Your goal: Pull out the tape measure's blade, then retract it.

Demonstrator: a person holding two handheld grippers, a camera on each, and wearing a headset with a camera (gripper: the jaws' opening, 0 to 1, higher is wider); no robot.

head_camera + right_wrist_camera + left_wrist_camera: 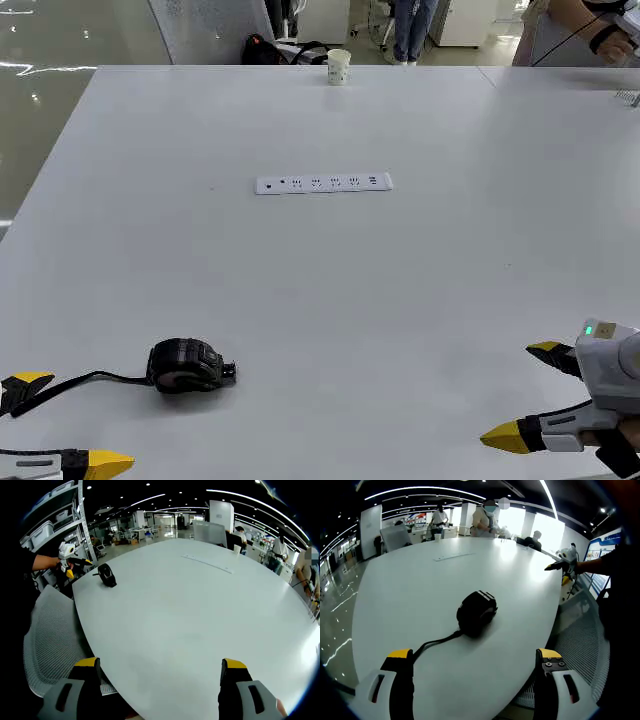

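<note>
- A black, rounded tape measure (pixel 185 365) was seen lying on the wide white counter (pixel 420 290), close to the near edge and toward the left of the head view.
- A thin black strap (pixel 95 379) was seen trailing from the case across the counter surface toward the near left corner.
- The left gripper (pixel 474 655) was held low at the near edge, just short of the tape measure. Its yellow-tipped grey fingers (pixel 400 655) were spread wide apart.
- In the left gripper view the tape measure was found ahead of the spread fingers, roughly centred between them and apart from both.
- The free end of the strap was seen to reach the tip of one left finger. Whether the two were touching could not be told.
- The right gripper (pixel 160 662) was held at the near edge toward the right, well apart from the tape measure. Its fingers were likewise spread wide, with bare counter seen between them.
- In the right gripper view the tape measure was seen far off to the left, just beside the other gripper.
- A long white power strip (pixel 323 183) was seen lying flat near the middle of the counter, well beyond the tape measure.
- A white paper cup (pixel 339 66) was seen standing upright at the far edge.
- A grey mesh chair back (pixel 50 640) was seen just beside the near edge in the right gripper view.
</note>
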